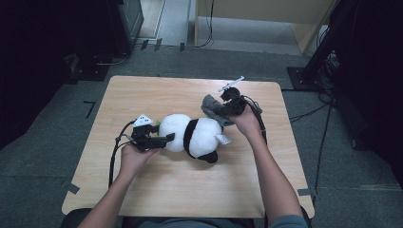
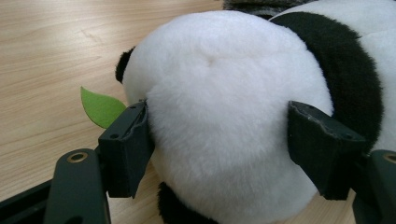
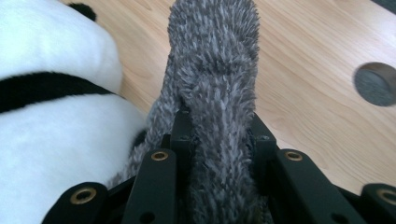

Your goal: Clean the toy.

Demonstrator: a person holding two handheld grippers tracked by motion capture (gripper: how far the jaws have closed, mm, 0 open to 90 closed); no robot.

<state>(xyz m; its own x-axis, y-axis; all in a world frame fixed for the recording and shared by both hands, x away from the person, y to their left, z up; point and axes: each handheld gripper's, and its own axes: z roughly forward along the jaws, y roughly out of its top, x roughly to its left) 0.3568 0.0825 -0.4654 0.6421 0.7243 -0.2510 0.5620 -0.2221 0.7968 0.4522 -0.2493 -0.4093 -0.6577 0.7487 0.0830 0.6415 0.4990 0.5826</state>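
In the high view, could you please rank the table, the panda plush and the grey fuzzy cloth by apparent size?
1. table
2. panda plush
3. grey fuzzy cloth, partly hidden by the right gripper clamping it.

Even overhead light brightens the wooden table (image 1: 190,185) while the room's far corners fall black. Shadows are soft and faint. Both gripper views are sharp centrally, softening at near edges.

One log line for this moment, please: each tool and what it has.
left tool: jaws around head of panda toy, pressing | right tool: shut on grey fuzzy cloth | table: panda lying on it
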